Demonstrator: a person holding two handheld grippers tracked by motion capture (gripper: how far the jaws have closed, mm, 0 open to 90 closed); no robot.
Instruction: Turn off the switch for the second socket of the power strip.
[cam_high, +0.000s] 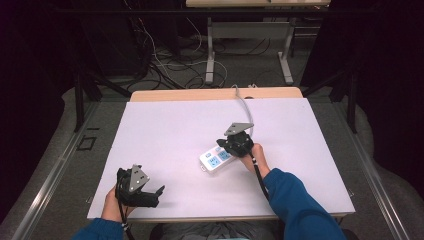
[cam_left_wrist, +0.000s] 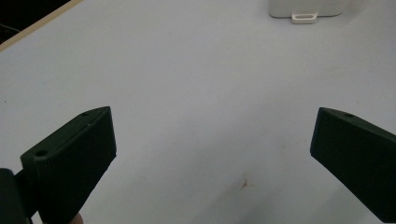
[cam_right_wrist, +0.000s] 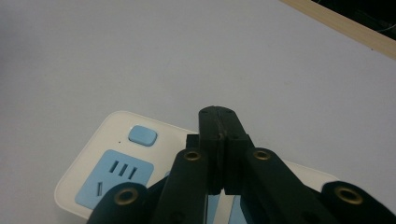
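Pressing together with no gap, the right gripper (cam_right_wrist: 219, 140) has its 2 jaws closed over the white power strip (cam_high: 215, 159), just above its blue sockets (cam_right_wrist: 114, 179) and blue button (cam_right_wrist: 143, 135). The left gripper (cam_high: 145, 192) hovers near the table's (cam_high: 165, 130) front left edge with jaws spread wide, well apart from the strip.

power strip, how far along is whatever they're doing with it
Done: nothing visibly finished; the power strip lies flat on the white table, no plug in the outlets that show. In hand: the right gripper, jaws together, sits over the strip's top, and whether it touches cannot be told. Left: the left gripper waits open near the table's front edge, holding nothing.
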